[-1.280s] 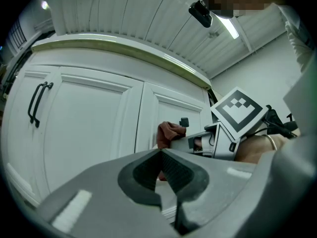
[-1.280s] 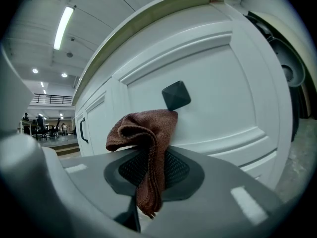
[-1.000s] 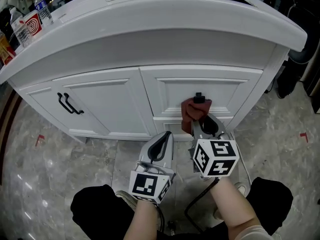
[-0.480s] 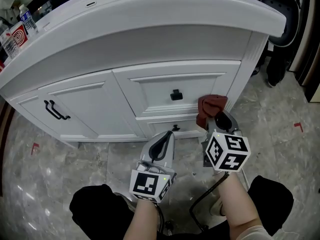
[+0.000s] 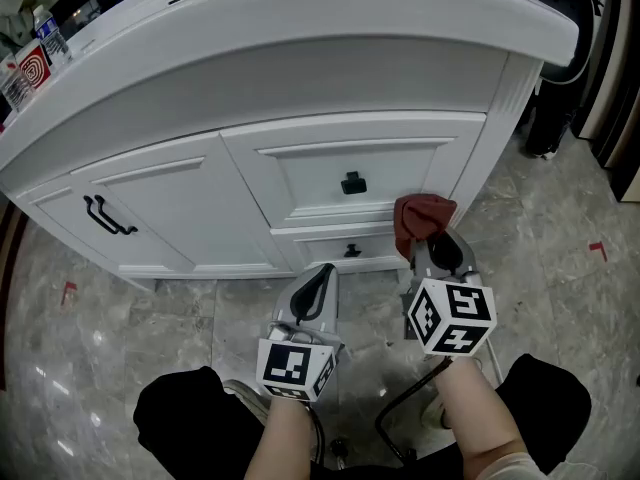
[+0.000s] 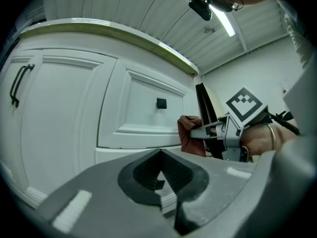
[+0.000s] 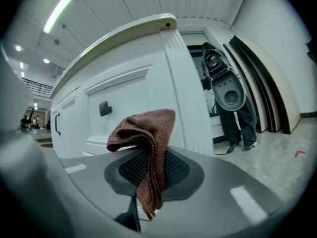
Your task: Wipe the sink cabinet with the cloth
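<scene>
The cloth (image 5: 422, 220) has slid right from the drawer knob (image 5: 352, 182) to near the right edge of the sink cabinet (image 5: 200, 208). It hangs folded, long axis vertical, loose end down. The right tool (image 5: 428, 243) pinches it, forearm reaching forward. The left tool (image 5: 318, 274) is closed and empty, held level beside it.

Your right gripper (image 5: 428, 246) holds the reddish-brown cloth (image 5: 421, 217) bunched at its tip, pressed to the white sink cabinet (image 5: 200, 203) near the right edge of its front, beside the lower drawer's black knob (image 5: 351, 250). Your left gripper (image 5: 316, 283) hangs lower, off the cabinet, over the marble floor (image 5: 560, 253).
</scene>
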A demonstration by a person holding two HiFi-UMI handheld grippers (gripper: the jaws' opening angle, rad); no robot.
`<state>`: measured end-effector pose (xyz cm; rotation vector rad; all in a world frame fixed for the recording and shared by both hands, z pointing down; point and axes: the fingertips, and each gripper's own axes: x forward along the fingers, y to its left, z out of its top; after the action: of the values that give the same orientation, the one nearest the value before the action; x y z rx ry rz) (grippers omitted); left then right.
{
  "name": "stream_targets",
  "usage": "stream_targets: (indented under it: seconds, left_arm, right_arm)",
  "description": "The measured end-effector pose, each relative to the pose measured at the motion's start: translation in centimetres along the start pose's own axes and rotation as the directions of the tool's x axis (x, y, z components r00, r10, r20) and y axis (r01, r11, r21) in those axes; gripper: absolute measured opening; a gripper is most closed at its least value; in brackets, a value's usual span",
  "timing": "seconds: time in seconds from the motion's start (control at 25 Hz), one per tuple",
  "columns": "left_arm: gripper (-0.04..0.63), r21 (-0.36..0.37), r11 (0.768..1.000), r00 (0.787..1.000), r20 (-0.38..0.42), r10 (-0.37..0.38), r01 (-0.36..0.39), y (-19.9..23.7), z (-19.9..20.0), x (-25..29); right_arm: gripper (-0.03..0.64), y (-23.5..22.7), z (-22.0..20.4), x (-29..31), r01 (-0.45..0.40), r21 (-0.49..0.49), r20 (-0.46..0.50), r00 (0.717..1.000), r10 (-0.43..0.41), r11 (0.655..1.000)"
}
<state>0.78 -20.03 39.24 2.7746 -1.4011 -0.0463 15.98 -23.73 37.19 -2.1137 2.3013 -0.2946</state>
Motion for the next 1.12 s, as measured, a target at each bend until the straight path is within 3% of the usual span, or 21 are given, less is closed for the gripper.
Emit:
stream_targets:
  seconds: [0.12, 0.28, 0.6, 0.84, 1.12]
  left_arm:
    - [0.000, 0.017, 0.996, 0.996, -0.020, 0.086, -0.085, 3.1, -0.7, -1.2]
    - [0.000, 0.015, 0.985, 0.985, -0.015, 0.172, -0.172, 6.9, -0.7, -3.0]
    - [0.000, 0.011, 0.977, 0.977, -0.010, 0.215, -0.215, 10.4, -0.6, -5.1]
    - [0.000, -0.013, 0.973, 0.973, -0.010, 0.231, -0.231, 11.7, -1.0, -5.3]
    - [0.000, -0.013, 0.983, 0.983, -0.029, 0.183, -0.183, 9.9, -1.9, -3.7]
  right_arm:
    - [0.092, 5.3, -1.5, 0.9, -0.111, -0.061, -0.018, 0.994, 0.110, 0.992]
    - [0.092, 11.6, -3.8, 2.1, -0.236, -0.058, -0.058, 0.971, 0.233, 0.970]
    - [0.092, 19.6, -8.0, 4.8, -0.362, -0.016, -0.138, 0.924, 0.356, 0.932]
    - [0.094, 20.7, -9.2, 6.1, -0.390, 0.004, -0.153, 0.910, 0.386, 0.921]
    - [0.092, 18.4, -9.9, 6.0, -0.382, -0.024, -0.170, 0.912, 0.373, 0.924]
